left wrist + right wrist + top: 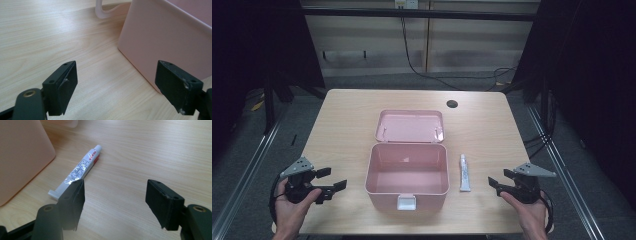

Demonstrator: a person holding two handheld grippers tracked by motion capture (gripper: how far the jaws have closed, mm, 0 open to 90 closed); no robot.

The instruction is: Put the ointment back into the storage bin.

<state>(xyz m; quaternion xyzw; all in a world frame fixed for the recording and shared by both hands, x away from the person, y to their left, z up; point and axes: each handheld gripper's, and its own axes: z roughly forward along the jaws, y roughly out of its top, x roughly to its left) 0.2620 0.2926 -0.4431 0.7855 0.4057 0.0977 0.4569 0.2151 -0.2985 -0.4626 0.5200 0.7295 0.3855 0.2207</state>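
The wooden counter (352,115) carries an open pink box (407,175) near its front middle, the landmark here. Behind the box, the high view shows its pink lid (410,126) lying flat and touching the box's back edge, a round hole (452,104) in the counter farther back and to the right, and pale cabinets and dark cables beyond, with metal rails on the floor at either side.

The left hand-held gripper (334,181) sits left of the box, cradled in an upturned palm, its jaws apart and pointing at the box's left wall. Its own view brings that wall (170,42) up close on the right, with nothing between the spread jaws but bare wood.

The right hand-held gripper (497,182) is held right of the box, jaws wide apart and empty, aimed toward it. A small white tube (465,173) lies flat just right of the box, between it and this gripper. The right gripper view shows the tube's (80,170) red print and cap end, with its flat end beside one jaw.
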